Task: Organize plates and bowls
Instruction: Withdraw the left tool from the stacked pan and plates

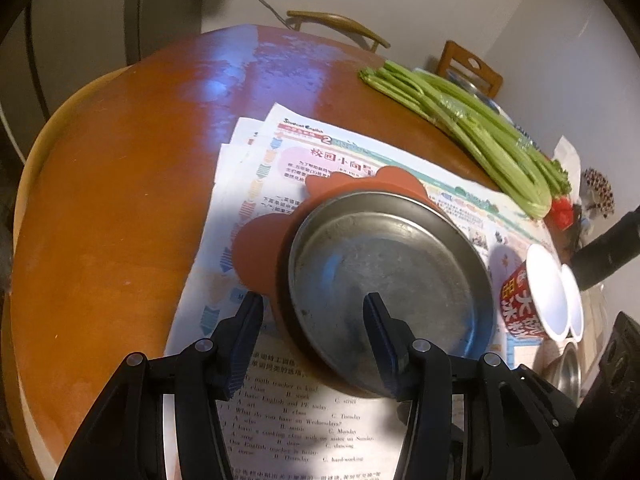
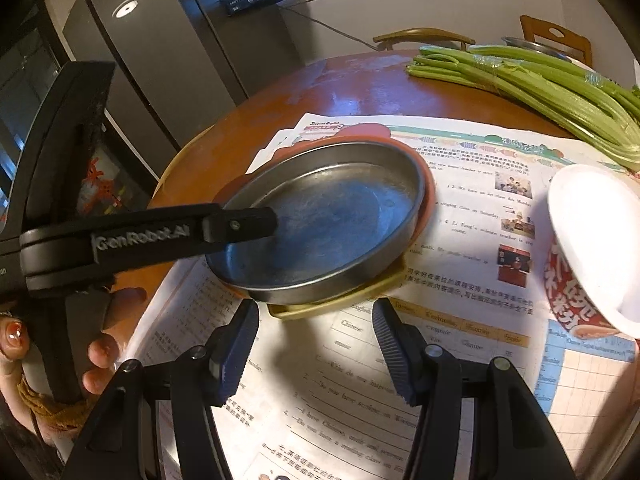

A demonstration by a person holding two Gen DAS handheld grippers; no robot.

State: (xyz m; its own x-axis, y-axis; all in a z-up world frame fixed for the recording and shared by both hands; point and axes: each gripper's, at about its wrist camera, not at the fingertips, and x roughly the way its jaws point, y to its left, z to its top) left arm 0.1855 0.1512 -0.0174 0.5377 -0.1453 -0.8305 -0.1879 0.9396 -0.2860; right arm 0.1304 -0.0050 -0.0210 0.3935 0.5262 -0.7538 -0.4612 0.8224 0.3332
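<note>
Straddling the near rim of the round dull-metal plate [image 1: 392, 272], the left gripper [image 1: 314, 308] has its jaws spread, one finger inside the dish and one outside, pinching nothing yet. It would do well to close low on the rim and lift level, since the plate sits on a lobed red-brown silicone mat [image 1: 256, 256] over printed newspaper sheets [image 1: 320, 420]. The right gripper [image 2: 316, 312] hangs just short of the plate, jaws spread and empty, and could steady the stack. Only the right wrist view shows the mustard-yellow square tray [image 2: 320, 308] under the plate and the person's hand [image 2: 104, 344]. Only the left wrist view shows the shiny steel bowl [image 1: 566, 372] beyond the red-printed paper bowl [image 1: 544, 296]. Farther off lies a bunch of green celery [image 1: 460, 120].
</note>
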